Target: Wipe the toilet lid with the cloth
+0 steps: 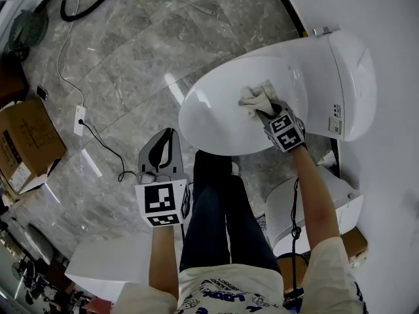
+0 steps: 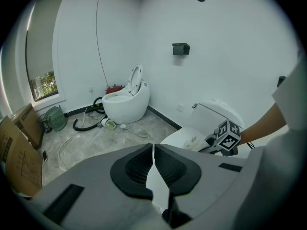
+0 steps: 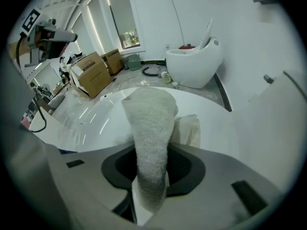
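The white toilet lid point(image 1: 216, 103) lies shut in the head view's middle right, glossy and oval. A cream cloth point(image 1: 256, 99) rests bunched on the lid near its hinge end. My right gripper point(image 1: 267, 114) is shut on the cloth and presses it to the lid. In the right gripper view the cloth point(image 3: 151, 128) runs up from between the jaws onto the lid point(image 3: 96, 119). My left gripper point(image 1: 165, 150) hangs over the floor left of the bowl, jaws shut on nothing. The left gripper view shows its jaw tips point(image 2: 153, 164) touching, the lid point(image 2: 184, 138) beyond.
A white cistern point(image 1: 350, 84) backs the lid. A cardboard box point(image 1: 26, 142) stands at the left; a cable and power strip point(image 1: 80, 120) cross the grey marble floor. A second white toilet point(image 2: 125, 99) stands by the far wall. The person's legs point(image 1: 222, 214) are below the bowl.
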Action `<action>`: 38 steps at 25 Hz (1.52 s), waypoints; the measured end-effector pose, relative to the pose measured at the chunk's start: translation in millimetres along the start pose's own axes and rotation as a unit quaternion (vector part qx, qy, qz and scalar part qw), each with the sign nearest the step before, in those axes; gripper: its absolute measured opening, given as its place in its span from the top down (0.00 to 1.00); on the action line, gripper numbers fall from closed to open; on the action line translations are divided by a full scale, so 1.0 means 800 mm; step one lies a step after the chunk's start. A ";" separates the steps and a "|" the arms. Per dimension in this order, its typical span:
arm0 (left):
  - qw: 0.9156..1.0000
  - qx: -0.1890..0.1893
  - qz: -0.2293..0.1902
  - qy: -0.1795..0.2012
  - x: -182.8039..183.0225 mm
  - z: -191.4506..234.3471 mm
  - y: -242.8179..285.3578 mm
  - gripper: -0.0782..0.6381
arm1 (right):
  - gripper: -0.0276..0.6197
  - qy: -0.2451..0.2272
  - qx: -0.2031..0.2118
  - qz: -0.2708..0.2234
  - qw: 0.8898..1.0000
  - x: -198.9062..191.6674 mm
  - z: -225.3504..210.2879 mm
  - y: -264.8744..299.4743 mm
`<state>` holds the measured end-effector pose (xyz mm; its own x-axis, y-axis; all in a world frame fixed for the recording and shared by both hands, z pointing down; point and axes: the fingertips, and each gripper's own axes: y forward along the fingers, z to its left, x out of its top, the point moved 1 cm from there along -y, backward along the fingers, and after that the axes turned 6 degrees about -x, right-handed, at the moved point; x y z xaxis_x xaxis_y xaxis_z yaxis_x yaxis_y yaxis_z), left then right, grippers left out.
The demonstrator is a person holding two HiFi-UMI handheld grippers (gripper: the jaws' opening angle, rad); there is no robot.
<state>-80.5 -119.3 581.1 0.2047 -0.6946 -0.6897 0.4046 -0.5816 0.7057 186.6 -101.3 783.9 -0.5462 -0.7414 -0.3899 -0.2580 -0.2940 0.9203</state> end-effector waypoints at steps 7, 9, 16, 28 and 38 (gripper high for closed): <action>1.000 -0.007 0.004 0.005 -0.001 -0.012 0.004 0.87 | 0.78 0.049 -0.031 0.003 0.998 -0.021 -0.037 -0.012; 1.000 -0.009 0.004 0.006 -0.001 -0.015 0.005 0.87 | 0.78 0.063 -0.038 0.003 0.997 -0.027 -0.046 -0.016; 1.000 -0.018 0.009 0.013 -0.003 -0.033 0.012 0.87 | 0.78 0.121 -0.070 -0.002 0.990 -0.053 -0.073 -0.028; 0.999 -0.034 0.007 0.021 0.000 -0.056 0.018 0.87 | 0.78 0.226 -0.143 -0.010 0.963 -0.107 -0.091 -0.054; 0.999 -0.038 0.008 0.023 -0.005 -0.060 0.015 0.87 | 0.78 0.281 -0.204 -0.006 0.938 -0.141 -0.080 -0.068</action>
<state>-34.1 -103.1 584.4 0.2529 -0.6823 -0.6860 0.4671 -0.5349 0.7041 313.3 -40.5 779.8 -0.0094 -0.9036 -0.4282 0.1284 -0.4258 0.8957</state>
